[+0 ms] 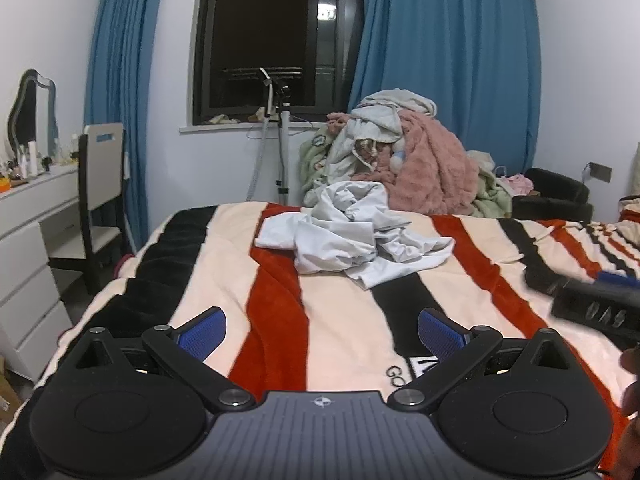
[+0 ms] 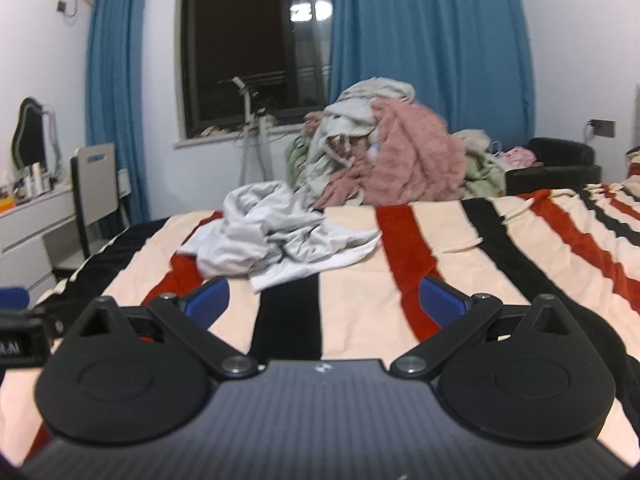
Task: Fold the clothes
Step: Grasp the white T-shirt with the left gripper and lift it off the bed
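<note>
Nothing had been folded yet, as far as I could judge. The pale garment (image 1: 352,236) lay in a crumpled heap toward the far end of the bed (image 1: 352,312), resting on its striped blanket (image 1: 224,264), with no flat panel or crease line to be seen.

Going from the left: a white counter (image 1: 36,200) with drawers and a chair (image 1: 100,184) stood just off the bed's left edge, where the blanket dropped away to the floor. The left hand-held gripper (image 1: 322,334) hovered over the near part of the bed, its blue pads (image 1: 204,332) spread wide apart and holding nothing. Between it and the garment the blanket was bare, so there looked to be good room to reach forward and later to spread the cloth out flat.

Further right, the right hand-held gripper (image 2: 324,300) was likewise spread and empty, and nearer the garment's closest edge. Beyond the heap a tall pile of other laundry (image 1: 404,160) rose at the foot of the bed, just behind the garment, which I thought left less room on that far side. To the right the blanket ran on, open and uncluttered.
</note>
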Tool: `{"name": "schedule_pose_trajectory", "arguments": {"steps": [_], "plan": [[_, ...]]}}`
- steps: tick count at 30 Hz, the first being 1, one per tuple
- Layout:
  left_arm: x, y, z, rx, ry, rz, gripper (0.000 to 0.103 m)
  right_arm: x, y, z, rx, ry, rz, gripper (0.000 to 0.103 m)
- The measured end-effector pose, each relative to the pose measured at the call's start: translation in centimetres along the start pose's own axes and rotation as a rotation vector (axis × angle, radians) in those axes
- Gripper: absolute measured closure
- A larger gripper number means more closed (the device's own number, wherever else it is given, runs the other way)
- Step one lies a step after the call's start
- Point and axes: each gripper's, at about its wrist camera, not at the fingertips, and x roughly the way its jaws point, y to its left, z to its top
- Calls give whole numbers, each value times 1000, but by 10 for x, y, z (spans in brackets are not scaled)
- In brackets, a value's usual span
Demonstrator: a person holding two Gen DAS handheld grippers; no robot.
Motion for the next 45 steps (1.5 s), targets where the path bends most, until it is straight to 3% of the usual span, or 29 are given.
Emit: {"name": "schedule_pose_trajectory", "arguments": {"steps": [5, 10, 13, 17, 23, 27, 30, 31, 33, 35, 36, 38, 42, 45], "plan": [[6, -4, -3, 30, 0, 22, 0, -1, -7, 23, 90, -63, -30, 0], [39, -7, 5, 55, 72, 20, 0, 4, -24, 79, 180, -183, -22, 0], [74, -6, 23, 52, 100, 17, 0, 15, -40, 93, 183, -142, -11, 0], [140, -14, 50, 85, 95, 30, 0, 32, -62, 65, 167, -88, -8, 0], [262, -41, 74, 190, 115, 90, 2, 87, -73, 17, 264, 92, 30, 1], [322, -58, 64, 328, 118, 147, 4, 107, -69, 0, 196, 35, 4, 1], [344, -66, 55, 407, 92, 133, 6, 124, -67, -19, 152, 16, -46, 1], [351, -67, 53, 429, 81, 123, 9, 131, -67, -25, 156, 27, -49, 1], [358, -69, 52, 462, 58, 91, 25, 143, -66, -32, 167, 46, -49, 1], [359, -68, 55, 453, 38, 75, 55, 153, -65, -36, 166, 47, -41, 1], [355, -65, 58, 416, 21, 68, 64, 156, -63, -38, 158, 43, -40, 1], [347, -57, 63, 344, -10, 57, 98, 158, -58, -40, 154, 38, -43, 1], [317, -41, 70, 262, -22, 47, 101, 155, -52, -42, 138, 21, -38, 1], [271, -27, 77, 242, -66, 28, 101, 147, -49, -40, 124, 2, -35, 1]]}}
